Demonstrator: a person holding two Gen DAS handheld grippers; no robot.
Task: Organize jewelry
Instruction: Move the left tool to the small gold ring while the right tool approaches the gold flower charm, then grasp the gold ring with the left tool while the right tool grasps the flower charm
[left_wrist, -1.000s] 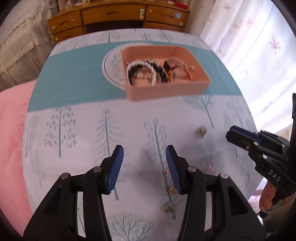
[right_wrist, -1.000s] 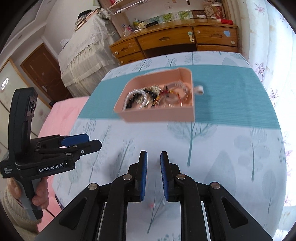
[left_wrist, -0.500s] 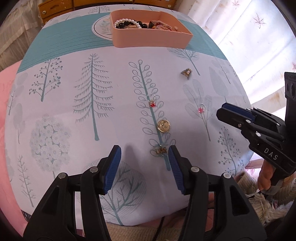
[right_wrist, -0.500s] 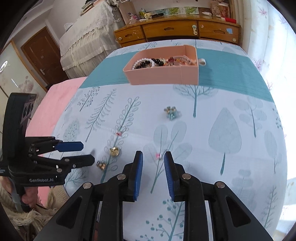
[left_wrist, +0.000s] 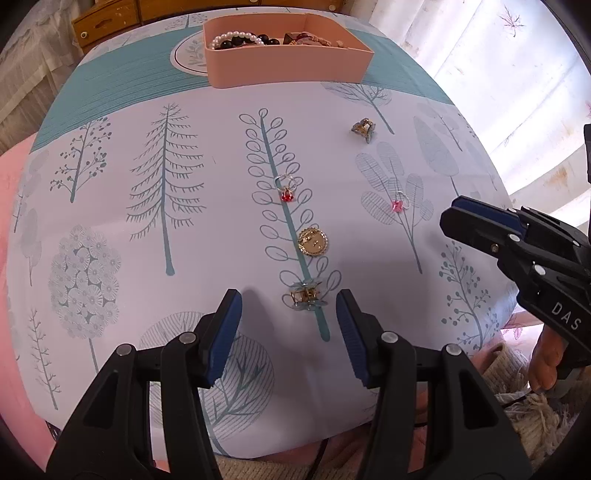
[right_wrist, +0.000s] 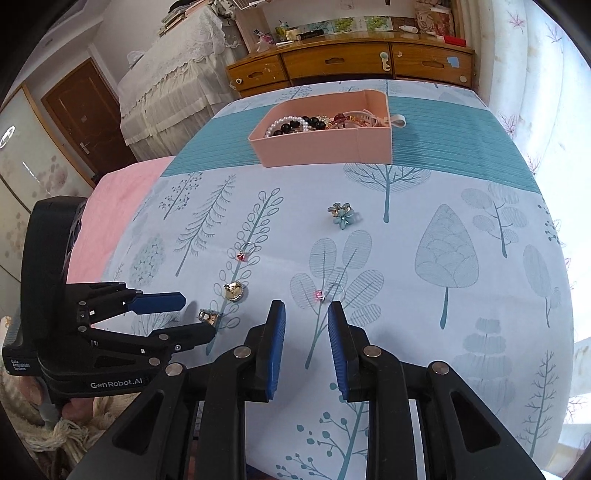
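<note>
Our left gripper (left_wrist: 288, 325) hangs half open, nothing held, jaws either side of a small gold-and-blue clip (left_wrist: 305, 296) on the tree-print table (left_wrist: 147, 266); right gripper (right_wrist: 306, 332) narrowly open, empty, pink-stone ring (right_wrist: 325, 294) just past its tips. Beyond: round gold brooch (left_wrist: 313, 241), red-stone ring (left_wrist: 287, 188), blue flower clip (right_wrist: 341, 215). Far end: pink rectangular tray (left_wrist: 288, 66) holding beaded bracelets
</note>
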